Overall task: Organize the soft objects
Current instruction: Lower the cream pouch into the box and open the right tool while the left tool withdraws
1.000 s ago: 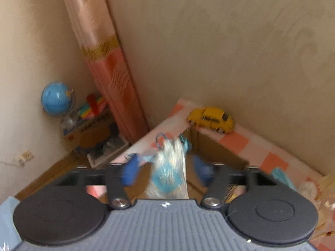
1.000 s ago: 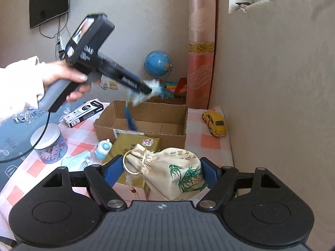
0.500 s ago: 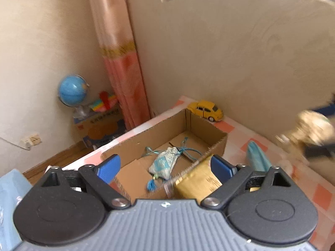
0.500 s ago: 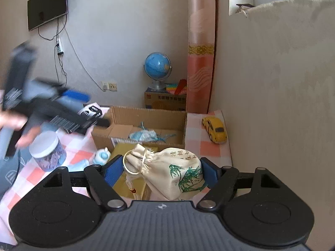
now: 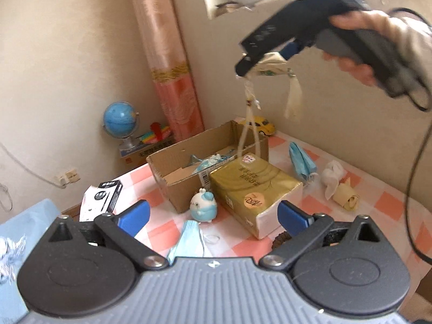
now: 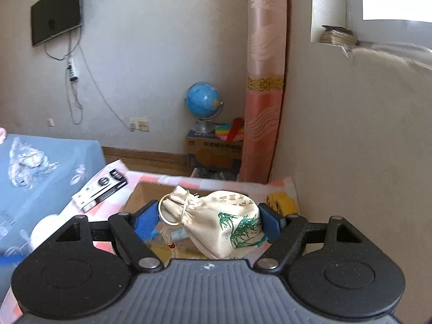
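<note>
Between left gripper (image 5: 213,214) jaws: nothing, jaws opening wide. Ahead of it, cardboard box (image 5: 183,172). Right gripper (image 6: 209,220) squeezes cream pouch (image 6: 218,222), box below. Danger: long strings dangle, could snag box edge, pouch lands outside.

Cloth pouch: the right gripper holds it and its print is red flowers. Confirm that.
Wrong on the print. The cloth pouch in the right gripper carries green bamboo leaves, not red flowers; the right wrist view shows it. The hold is right.
</note>
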Motion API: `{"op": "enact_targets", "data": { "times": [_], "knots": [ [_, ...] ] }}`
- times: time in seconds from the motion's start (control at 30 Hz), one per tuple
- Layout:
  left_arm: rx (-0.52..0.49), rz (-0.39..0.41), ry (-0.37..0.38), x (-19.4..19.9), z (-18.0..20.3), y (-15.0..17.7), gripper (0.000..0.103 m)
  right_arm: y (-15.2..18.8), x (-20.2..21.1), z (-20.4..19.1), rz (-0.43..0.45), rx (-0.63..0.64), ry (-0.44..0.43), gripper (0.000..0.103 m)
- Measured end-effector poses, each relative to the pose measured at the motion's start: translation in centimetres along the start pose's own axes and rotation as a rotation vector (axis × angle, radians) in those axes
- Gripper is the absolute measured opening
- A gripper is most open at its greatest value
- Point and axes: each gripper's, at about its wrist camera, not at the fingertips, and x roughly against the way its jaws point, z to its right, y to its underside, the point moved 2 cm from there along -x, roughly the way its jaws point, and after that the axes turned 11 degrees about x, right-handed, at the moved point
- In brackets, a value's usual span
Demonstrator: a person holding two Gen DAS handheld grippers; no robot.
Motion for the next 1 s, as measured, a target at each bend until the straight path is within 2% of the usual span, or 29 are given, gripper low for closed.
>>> {"op": "enact_targets", "data": {
  "times": [0.17, 0.3, 0.37, 0.57, 0.77, 0.83, 0.87, 0.9, 1.0],
  "knots": [
    [0.074, -0.009, -0.001, 0.2, -0.6, 1.1, 0.101, -2.9, -2.9, -0.3, -0.002, 0.048, 0.074, 0.082],
    [0.135, -0.026, -0.046, -0.1, -1.7, 1.9, 0.101, -4.1, -5.6, -1.1, -0.014, 0.111, 0.122, 0.082],
    [0.167, -0.04, -0.055, -0.3, -2.3, 2.3, 0.101, -4.2, -7.0, -1.7, -0.033, 0.12, 0.109, 0.082],
    [0.202, -0.082, -0.104, -1.0, -3.5, 3.4, 0.101, -3.9, -10.5, -3.6, -0.064, 0.067, -0.019, 0.082],
    [0.194, -0.1, -0.102, -1.1, -3.3, 3.7, 0.101, -1.6, -13.8, -3.6, -0.123, 0.025, -0.038, 0.082],
    [0.188, -0.108, -0.092, -1.3, -3.1, 3.8, 0.101, -0.4, -14.5, -2.8, -0.149, 0.021, -0.034, 0.088],
    [0.186, -0.11, -0.089, -1.4, -3.0, 3.8, 0.101, 0.8, -14.9, -1.7, -0.184, -0.003, -0.034, 0.099],
    [0.184, -0.111, -0.088, -1.4, -3.0, 3.8, 0.101, 0.8, -14.9, -1.7, -0.184, -0.003, -0.034, 0.103],
    [0.179, -0.114, -0.081, -1.7, -2.8, 3.7, 0.101, 1.8, -14.1, -0.7, -0.177, -0.052, -0.05, 0.103]
  ]
}}
